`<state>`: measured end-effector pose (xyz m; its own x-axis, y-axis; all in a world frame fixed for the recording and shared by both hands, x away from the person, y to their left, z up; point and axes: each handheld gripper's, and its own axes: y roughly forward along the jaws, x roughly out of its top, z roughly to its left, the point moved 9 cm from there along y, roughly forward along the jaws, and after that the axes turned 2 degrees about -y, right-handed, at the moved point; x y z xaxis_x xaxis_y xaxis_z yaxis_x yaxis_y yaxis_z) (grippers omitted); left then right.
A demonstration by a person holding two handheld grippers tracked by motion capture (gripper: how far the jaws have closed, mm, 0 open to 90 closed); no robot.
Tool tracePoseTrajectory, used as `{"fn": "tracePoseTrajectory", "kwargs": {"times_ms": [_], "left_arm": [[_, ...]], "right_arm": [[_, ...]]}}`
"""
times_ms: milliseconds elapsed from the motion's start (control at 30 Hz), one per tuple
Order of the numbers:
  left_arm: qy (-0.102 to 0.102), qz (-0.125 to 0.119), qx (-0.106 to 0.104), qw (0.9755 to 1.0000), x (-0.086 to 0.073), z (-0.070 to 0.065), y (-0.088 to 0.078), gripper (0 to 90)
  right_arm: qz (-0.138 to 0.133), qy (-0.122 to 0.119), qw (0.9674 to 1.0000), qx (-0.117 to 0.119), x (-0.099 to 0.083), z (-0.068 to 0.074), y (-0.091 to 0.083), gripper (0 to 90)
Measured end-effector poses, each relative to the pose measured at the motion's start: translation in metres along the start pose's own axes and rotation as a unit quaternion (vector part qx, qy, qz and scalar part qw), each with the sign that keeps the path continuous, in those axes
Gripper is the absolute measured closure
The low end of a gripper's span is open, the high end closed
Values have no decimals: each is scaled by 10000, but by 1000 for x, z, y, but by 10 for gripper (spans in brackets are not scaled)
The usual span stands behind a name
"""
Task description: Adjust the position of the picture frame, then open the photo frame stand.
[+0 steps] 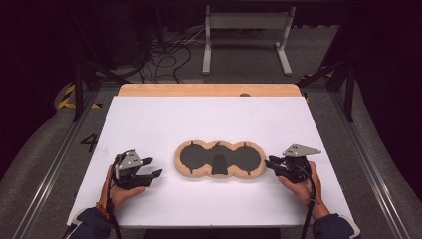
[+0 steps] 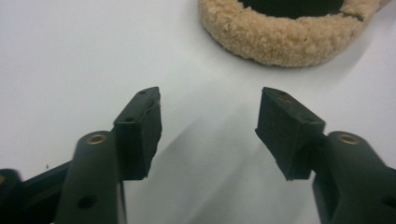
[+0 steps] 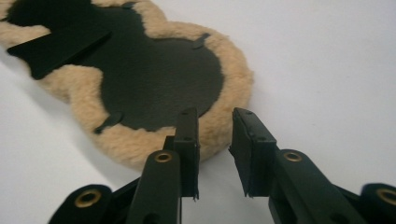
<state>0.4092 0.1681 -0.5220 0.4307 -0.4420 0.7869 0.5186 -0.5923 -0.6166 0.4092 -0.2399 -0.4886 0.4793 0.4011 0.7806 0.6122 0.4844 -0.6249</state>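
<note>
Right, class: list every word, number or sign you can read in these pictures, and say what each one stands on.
"4": a dark numeral on the grey floor left of the table.
Yellow and black hazard stripes: on the floor farther back, a sign with no words.
The fleece-edged pad and both tools: no writing to read.

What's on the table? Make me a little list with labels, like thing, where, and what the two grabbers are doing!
thing: fluffy tan pad with three joined round black parts
where: flat on the white table, between both grabbers
left gripper: open, nothing between its fingers, apart from the pad
right gripper: open a little, at the pad's end, holding nothing
hands: one behind each gripper
</note>
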Motion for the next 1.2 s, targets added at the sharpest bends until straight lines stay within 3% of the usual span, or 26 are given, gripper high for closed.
{"fn": "tracePoseTrajectory", "kwargs": {"times_ms": [200,333,433,533,633,767,900,967,1067,1133,1200], "left_arm": [[26,-214,11,9998,0,-6,-9,261],[74,-150,38,9999,-7,-10,-16,223],[-27,-146,36,9999,-13,-7,-20,208],[-185,-211,83,9996,-15,-5,-24,190],[-210,-233,50,9995,-14,-6,-23,179],[-87,-199,27,9998,-11,-7,-19,169],[-173,-278,5,9995,-9,-8,-20,169],[-130,-311,57,9994,-8,-9,-23,168],[-71,-291,154,9994,-8,-8,-24,168],[-51,-250,236,9994,-8,-8,-23,168],[-52,-228,269,9994,-9,-7,-23,168]], "right_arm": [[-270,74,9991,333,11,15,-8,704],[-378,0,9975,605,19,30,-10,739],[-367,-41,9963,782,21,40,-8,742],[-277,3,9940,1062,24,55,-2,742],[-171,16,9920,1248,26,68,4,740],[17,-92,9901,1399,25,83,15,714],[140,-82,9884,1511,25,88,21,707],[243,60,9852,1696,23,92,25,693],[283,10,9836,1781,21,97,27,684],[367,-50,9793,1988,20,108,33,683],[404,-111,9787,2008,20,111,35,681]]}}
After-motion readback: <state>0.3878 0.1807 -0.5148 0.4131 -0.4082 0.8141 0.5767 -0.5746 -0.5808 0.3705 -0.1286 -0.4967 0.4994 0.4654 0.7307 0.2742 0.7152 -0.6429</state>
